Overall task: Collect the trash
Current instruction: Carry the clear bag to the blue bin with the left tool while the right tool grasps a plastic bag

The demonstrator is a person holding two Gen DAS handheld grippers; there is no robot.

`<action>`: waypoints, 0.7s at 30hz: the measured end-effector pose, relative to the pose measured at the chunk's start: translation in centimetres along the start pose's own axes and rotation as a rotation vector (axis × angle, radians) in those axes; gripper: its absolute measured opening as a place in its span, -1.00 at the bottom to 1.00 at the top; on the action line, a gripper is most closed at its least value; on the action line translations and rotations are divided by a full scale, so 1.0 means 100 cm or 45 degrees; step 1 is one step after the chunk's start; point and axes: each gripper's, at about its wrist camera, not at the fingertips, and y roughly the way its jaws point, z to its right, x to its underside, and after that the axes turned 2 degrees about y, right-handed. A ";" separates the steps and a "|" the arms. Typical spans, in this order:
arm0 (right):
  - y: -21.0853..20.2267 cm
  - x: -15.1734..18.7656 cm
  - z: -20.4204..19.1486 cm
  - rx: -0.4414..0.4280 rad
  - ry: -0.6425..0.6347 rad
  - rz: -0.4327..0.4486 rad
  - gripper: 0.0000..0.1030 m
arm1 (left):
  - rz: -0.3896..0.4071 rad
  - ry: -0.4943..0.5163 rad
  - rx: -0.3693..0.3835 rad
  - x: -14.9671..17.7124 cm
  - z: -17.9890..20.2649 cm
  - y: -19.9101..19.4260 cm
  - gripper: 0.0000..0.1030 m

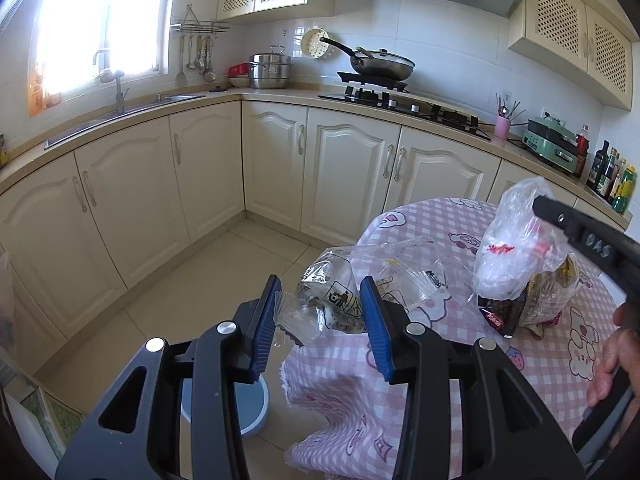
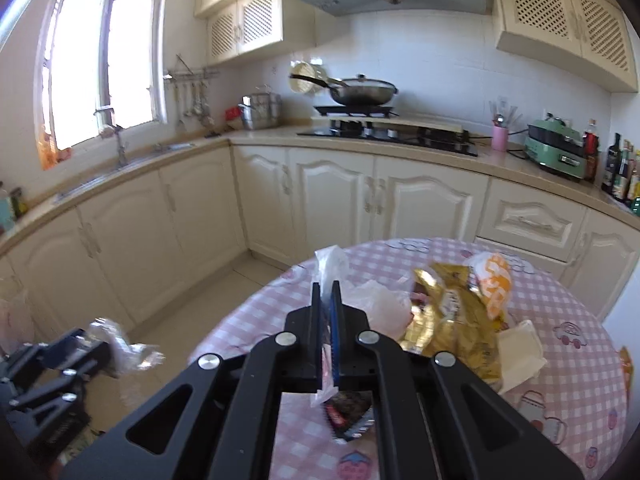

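My left gripper (image 1: pixel 320 312) is open, its blue pads either side of a heap of clear plastic wrappers (image 1: pixel 340 300) at the left edge of the round table (image 1: pixel 460 216) with a pink checked cloth. My right gripper (image 2: pixel 329 300) is shut on a clear plastic bag (image 2: pixel 332 268), lifted above the table; in the left wrist view the bag (image 1: pixel 516 240) hangs from the right gripper (image 1: pixel 560 216). A dark snack packet (image 1: pixel 500 312) and a gold wrapper (image 2: pixel 452 320) lie under it. The left gripper also shows in the right wrist view (image 2: pixel 100 348) with clear plastic at its tips.
A blue-grey round bin (image 1: pixel 248 404) stands on the tiled floor below the table edge. An orange-and-white packet (image 2: pixel 494 280) and a white paper (image 2: pixel 520 352) lie on the table. Cream cabinets, a sink (image 1: pixel 120 116) and a hob with a pan (image 1: pixel 380 64) line the walls.
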 end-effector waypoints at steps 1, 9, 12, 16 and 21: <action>-0.003 -0.003 -0.005 -0.018 -0.008 0.007 -0.94 | -0.001 -0.006 -0.009 0.001 -0.005 0.000 -0.25; 0.018 0.005 -0.082 -0.275 -0.063 -0.077 -0.94 | -0.079 -0.062 -0.150 0.021 -0.060 0.014 -0.25; 0.045 0.023 -0.126 -0.367 -0.104 -0.165 -0.94 | -0.143 -0.098 -0.235 0.034 -0.093 0.027 -0.25; 0.086 0.053 -0.174 -0.441 -0.154 -0.270 -0.94 | -0.247 -0.161 -0.333 0.055 -0.137 0.051 -0.25; 0.142 0.095 -0.223 -0.486 -0.204 -0.406 -0.94 | -0.371 -0.219 -0.402 0.076 -0.177 0.084 -0.25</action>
